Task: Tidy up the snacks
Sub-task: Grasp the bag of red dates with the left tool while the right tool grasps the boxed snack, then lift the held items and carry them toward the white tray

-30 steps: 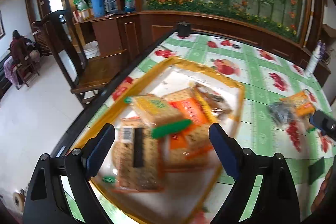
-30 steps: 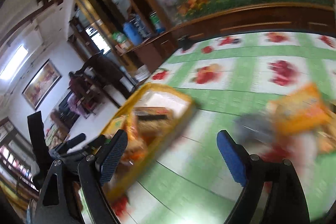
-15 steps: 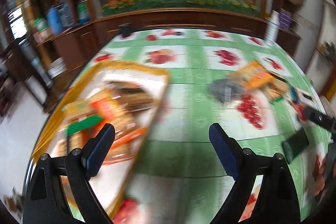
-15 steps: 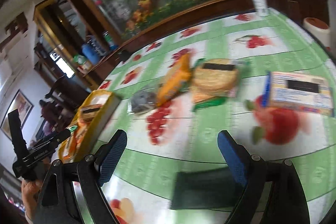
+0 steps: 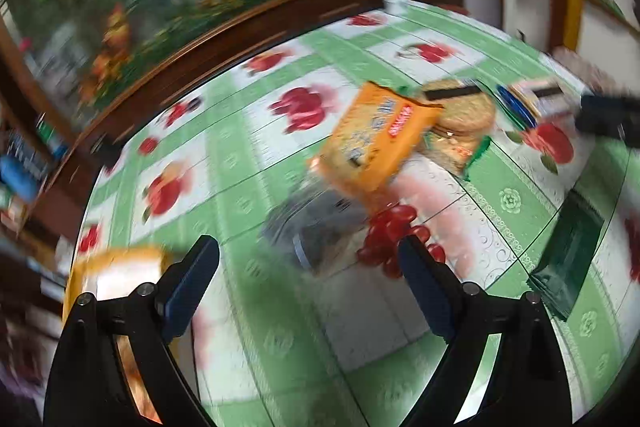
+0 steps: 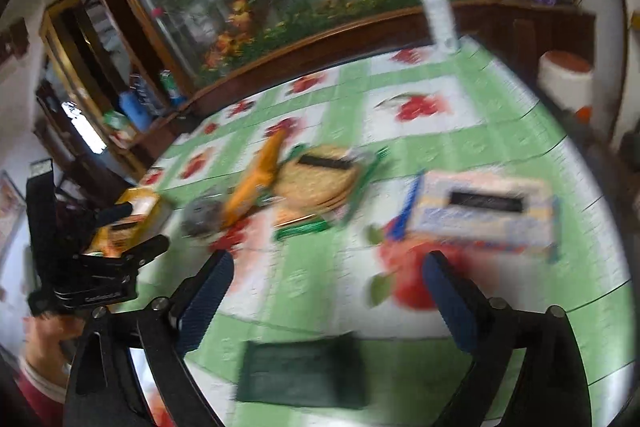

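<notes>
My left gripper (image 5: 308, 259) is open and empty over the green fruit-print tablecloth. Just ahead of it lie a grey clear pack (image 5: 316, 231) and an orange snack pack (image 5: 376, 143), with a round cracker pack (image 5: 460, 115) behind. The yellow tray (image 5: 116, 259) of snacks sits at its lower left. My right gripper (image 6: 328, 267) has its jaws opening, with nothing pressed between them. A dark green packet (image 6: 304, 371) lies flat on the table under the gap. A blue-and-white box (image 6: 484, 211) lies ahead to the right. The left gripper (image 6: 136, 227) shows beside the tray (image 6: 148, 207).
A white bottle (image 6: 438, 11) stands at the table's far edge before a wooden planter with flowers. A white bucket with an orange lid (image 6: 564, 75) stands off the table at the right. A hand in a red sleeve (image 6: 44, 331) holds the left gripper. The picture is motion-blurred.
Both views have swung right, away from the yellow tray toward the loose snacks. The green packet and the box came into the right view, and the right jaws stand wider.
</notes>
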{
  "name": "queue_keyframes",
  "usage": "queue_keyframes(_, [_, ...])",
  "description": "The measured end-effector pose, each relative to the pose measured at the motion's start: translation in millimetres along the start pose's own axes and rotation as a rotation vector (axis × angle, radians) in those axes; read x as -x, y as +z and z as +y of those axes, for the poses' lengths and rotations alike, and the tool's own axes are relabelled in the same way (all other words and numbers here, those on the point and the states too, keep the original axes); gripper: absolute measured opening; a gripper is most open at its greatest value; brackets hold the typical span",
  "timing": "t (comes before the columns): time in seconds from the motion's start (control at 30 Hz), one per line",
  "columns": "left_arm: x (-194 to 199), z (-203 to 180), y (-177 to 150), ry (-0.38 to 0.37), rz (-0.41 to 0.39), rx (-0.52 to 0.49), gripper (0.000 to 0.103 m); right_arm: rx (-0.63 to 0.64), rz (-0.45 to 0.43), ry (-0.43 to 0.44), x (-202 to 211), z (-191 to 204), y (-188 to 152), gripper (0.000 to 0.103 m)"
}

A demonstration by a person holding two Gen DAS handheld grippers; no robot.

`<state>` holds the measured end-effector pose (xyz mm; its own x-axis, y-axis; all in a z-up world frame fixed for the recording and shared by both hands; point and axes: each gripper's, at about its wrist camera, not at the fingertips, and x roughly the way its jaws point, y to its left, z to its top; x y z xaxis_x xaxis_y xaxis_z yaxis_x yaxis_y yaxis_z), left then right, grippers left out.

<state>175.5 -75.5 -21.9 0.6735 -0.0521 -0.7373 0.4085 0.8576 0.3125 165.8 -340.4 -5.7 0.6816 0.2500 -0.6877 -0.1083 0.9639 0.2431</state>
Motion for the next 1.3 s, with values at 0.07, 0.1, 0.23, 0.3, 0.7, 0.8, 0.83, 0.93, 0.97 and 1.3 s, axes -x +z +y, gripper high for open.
queue_keyframes(0.07, [-6.7, -3.3, 4.4, 0.002, 0.005, -0.037, 0.092, -0.008, -0.012, -0.082, -0.2, -12.2, 4.4, 0.1])
queue_keyframes(0.1, [-9.9, -3.4, 6.8, 0.0, 0.004, -0.048, 0.092, -0.018, -0.013, -0.105, -1.4, -18.9, 6.9, 0.101])
queue_keyframes(0.23, [-19.1, 0.9, 12.8, -0.016, 0.003, -0.066, 0.092, -0.05, 0.038, -0.186, -22.4, -37.9, 15.4, 0.101])
queue_keyframes(0.3, [-24.6, 3.3, 14.2, -0.021, 0.007, -0.075, 0.092, -0.053, 0.07, -0.212, -32.9, -40.6, 16.8, 0.101])
queue_keyframes(0.7, [-48.0, 4.4, 18.4, -0.114, 0.034, -0.149, 0.092, -0.061, 0.117, -0.408, -55.6, -41.3, 27.8, 0.103])
queue_keyframes(0.8, [-51.6, 8.3, 21.6, -0.112, 0.029, -0.141, 0.092, -0.035, 0.11, -0.439, -59.7, -36.9, 29.7, 0.103])
queue_keyframes(0.83, [-52.9, 9.8, 22.4, -0.117, 0.03, -0.136, 0.092, -0.03, 0.11, -0.443, -60.9, -35.9, 30.5, 0.103])
queue_keyframes(0.93, [-60.9, 12.6, 24.6, -0.15, 0.052, -0.134, 0.092, -0.011, 0.11, -0.463, -62.1, -35.8, 29.7, 0.103])
queue_keyframes(0.97, [-64.7, 12.2, 24.7, -0.159, 0.068, -0.138, 0.092, -0.013, 0.11, -0.464, -62.2, -37.0, 30.0, 0.103])
queue_keyframes(1.3, [-82.6, 36.0, 18.8, -0.286, 0.128, 0.153, 0.088, 0.033, 0.114, -0.497, -67.3, -39.5, 29.7, 0.103])
